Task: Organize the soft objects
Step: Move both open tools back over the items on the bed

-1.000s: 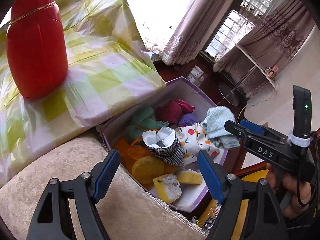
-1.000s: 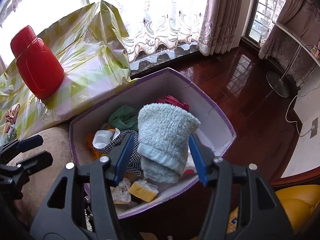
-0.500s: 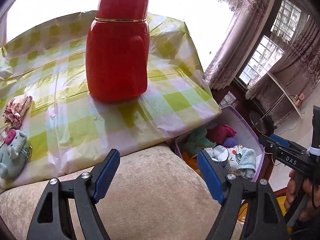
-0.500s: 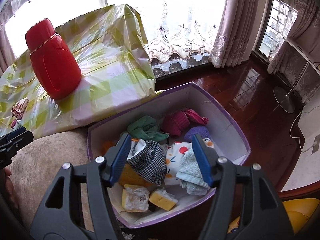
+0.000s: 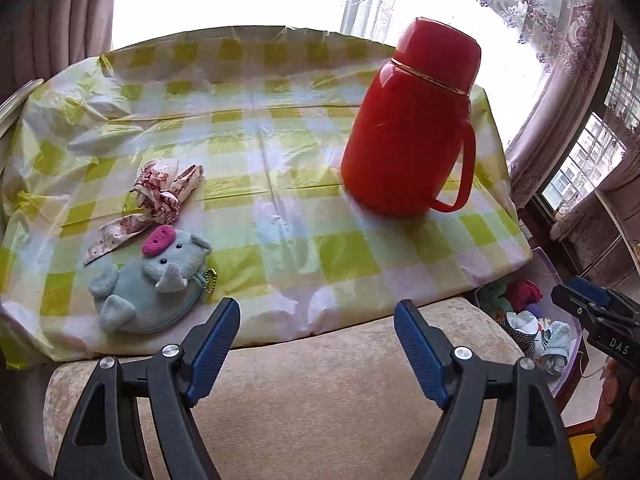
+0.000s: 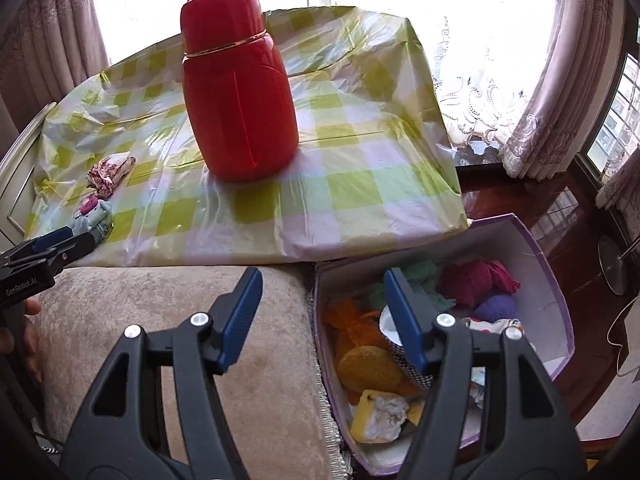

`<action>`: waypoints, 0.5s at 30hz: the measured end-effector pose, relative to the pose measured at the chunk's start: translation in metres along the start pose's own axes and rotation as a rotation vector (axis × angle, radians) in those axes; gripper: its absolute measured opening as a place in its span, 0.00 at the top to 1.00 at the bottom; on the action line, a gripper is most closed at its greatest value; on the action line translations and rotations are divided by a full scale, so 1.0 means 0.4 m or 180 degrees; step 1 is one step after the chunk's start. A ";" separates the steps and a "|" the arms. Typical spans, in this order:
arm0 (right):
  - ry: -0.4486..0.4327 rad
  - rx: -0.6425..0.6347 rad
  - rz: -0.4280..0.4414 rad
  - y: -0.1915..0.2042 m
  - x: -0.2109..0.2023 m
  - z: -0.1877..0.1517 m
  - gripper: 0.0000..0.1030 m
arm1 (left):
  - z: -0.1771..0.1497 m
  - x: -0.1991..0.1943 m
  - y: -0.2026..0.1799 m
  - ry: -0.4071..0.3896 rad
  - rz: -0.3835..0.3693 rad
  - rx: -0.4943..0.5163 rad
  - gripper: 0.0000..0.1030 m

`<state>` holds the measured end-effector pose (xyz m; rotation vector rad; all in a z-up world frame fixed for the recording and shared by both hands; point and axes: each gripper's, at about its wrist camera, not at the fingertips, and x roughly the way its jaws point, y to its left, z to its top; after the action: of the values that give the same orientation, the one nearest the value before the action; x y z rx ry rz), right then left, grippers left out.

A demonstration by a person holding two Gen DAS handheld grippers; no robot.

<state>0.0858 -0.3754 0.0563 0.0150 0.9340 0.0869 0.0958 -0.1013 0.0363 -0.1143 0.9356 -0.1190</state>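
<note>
Tools both spread, empty: left tool (image 5: 316, 340) near elephant plush (image 5: 150, 284); right tool (image 6: 322, 316) beside box (image 6: 556, 280).

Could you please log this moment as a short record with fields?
left gripper: open, empty
right gripper: open, empty
on checked tablecloth: grey plush elephant pouch, floral fabric strip, red plastic flask
purple cardboard box: beside the beige cushion, holds pale blue towel, yellow sponges, magenta knit
left to sort: elephant pouch, fabric strip
</note>
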 end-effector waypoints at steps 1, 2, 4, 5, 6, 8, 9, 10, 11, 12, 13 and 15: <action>0.0015 -0.0039 0.0014 0.016 0.009 0.004 0.35 | 0.000 0.003 0.022 0.0031 0.0046 -0.0035 0.22; 0.0033 -0.0069 0.0042 0.033 0.018 0.007 0.35 | -0.001 0.006 0.043 0.0059 0.0104 -0.0070 0.22; 0.0052 -0.0117 0.0093 0.064 0.033 0.012 0.35 | -0.002 0.012 0.077 0.0110 0.0199 -0.0133 0.22; 0.0064 -0.0137 0.0110 0.079 0.041 0.015 0.35 | -0.003 0.015 0.091 0.0136 0.0233 -0.0159 0.22; 0.0090 -0.0151 0.0153 0.093 0.050 0.019 0.35 | -0.002 0.019 0.104 0.0161 0.0275 -0.0175 0.22; 0.0143 -0.0181 0.0256 0.119 0.067 0.025 0.35 | -0.002 0.027 0.123 0.0203 0.0342 -0.0177 0.22; 0.0154 -0.0201 0.0270 0.133 0.075 0.027 0.35 | -0.001 0.034 0.130 0.0235 0.0380 -0.0167 0.22; 0.0163 -0.0228 0.0287 0.147 0.083 0.029 0.35 | -0.001 0.039 0.137 0.0265 0.0413 -0.0157 0.22; 0.0178 -0.0268 0.0332 0.162 0.090 0.032 0.35 | -0.001 0.045 0.143 0.0291 0.0437 -0.0149 0.22; 0.0194 -0.0299 0.0365 0.175 0.098 0.033 0.35 | -0.003 0.049 0.150 0.0318 0.0454 -0.0136 0.22; 0.0201 -0.0322 0.0386 0.188 0.105 0.036 0.35 | -0.003 0.055 0.157 0.0337 0.0464 -0.0130 0.21; 0.0217 -0.0376 0.0422 0.212 0.119 0.043 0.35 | 0.000 0.065 0.167 0.0377 0.0505 -0.0123 0.21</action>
<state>0.1218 -0.2865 0.0326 -0.0356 0.9944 0.2666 0.1144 -0.0395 0.0057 -0.0688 1.0617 0.0396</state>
